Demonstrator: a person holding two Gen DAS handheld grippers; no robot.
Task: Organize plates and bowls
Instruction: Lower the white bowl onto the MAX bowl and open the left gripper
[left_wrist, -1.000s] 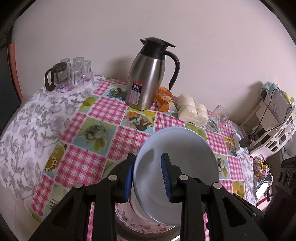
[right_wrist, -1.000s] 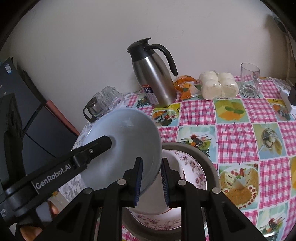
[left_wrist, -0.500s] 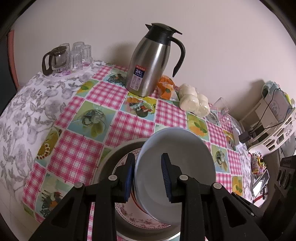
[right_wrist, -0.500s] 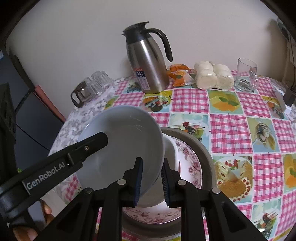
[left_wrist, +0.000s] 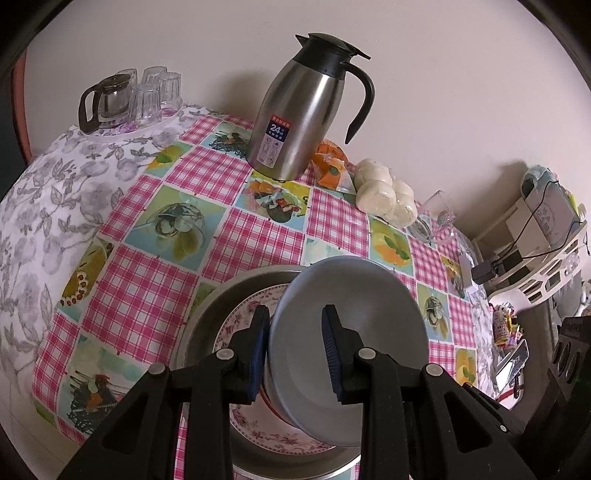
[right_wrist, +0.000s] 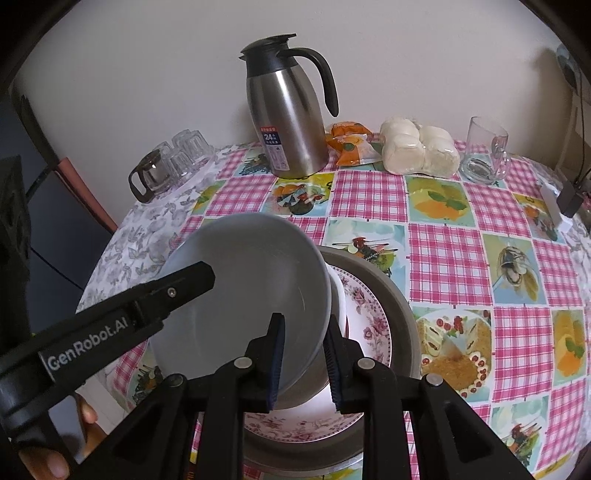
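Checkered tablecloth (left_wrist: 147, 295) is spreading ahead of us. We are gripping the grey bowl (right_wrist: 251, 295) by opposite rims, left gripper (left_wrist: 293, 350) and right gripper (right_wrist: 303, 358) both clamped on it, tilted just above the floral plate (right_wrist: 369, 314). We should be levelling it, lowering both sides evenly.

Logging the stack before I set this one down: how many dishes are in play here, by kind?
Bowls: 2 (pale blue bowl gripped by left claw and right claw; white bowl under it)
Plates: 1 (floral plate)
Basins: 1 (metal basin)
Total: 4
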